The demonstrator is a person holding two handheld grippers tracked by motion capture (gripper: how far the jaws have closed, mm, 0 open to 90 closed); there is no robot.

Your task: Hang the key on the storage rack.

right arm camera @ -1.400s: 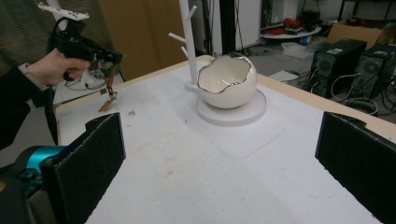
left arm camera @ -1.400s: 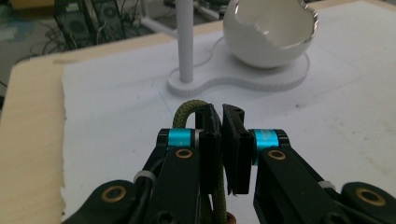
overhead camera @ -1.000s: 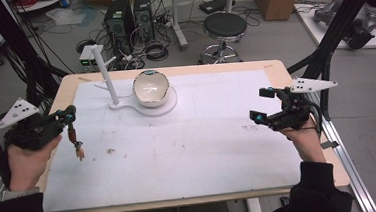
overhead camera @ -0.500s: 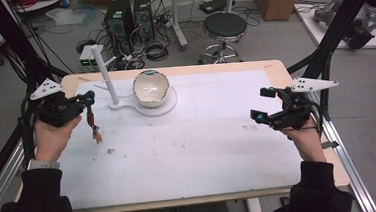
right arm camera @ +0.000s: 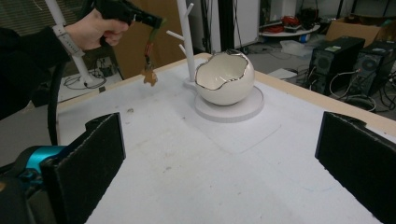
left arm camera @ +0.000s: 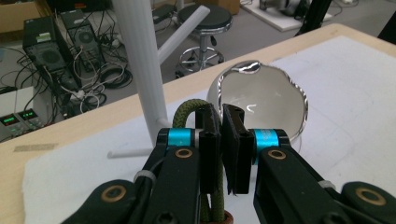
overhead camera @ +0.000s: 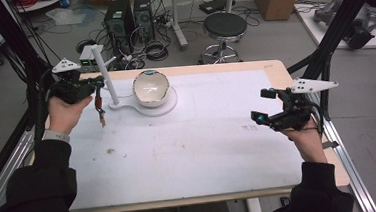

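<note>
The left gripper [overhead camera: 95, 84] is clenched on the green loop of a cord [left arm camera: 187, 109], and the rest of the cord hangs straight down from it, clear of the counter [overhead camera: 204, 150]. A reddish-brown bead section and a small tan charm [right arm camera: 150, 77] dangle at the lower end. In the high view the gripper sits at the counter's far left, just beside the white stand [overhead camera: 104, 74], whose upright post rises from a flat white base. In the left gripper view, the post stands close ahead and to the left of the jaws, with a branch angling off near the top.

A white egg-shaped bowl [overhead camera: 150, 88] with a jagged silver rim rests on the round part of the same base, to the right of the post.

The right gripper [overhead camera: 267, 105] is released, its jaws spread wide, held above the counter's right side and well apart from the bowl, the stand and the cord. A white sheet covers most of the counter top, with a few dark smudges on it.
</note>
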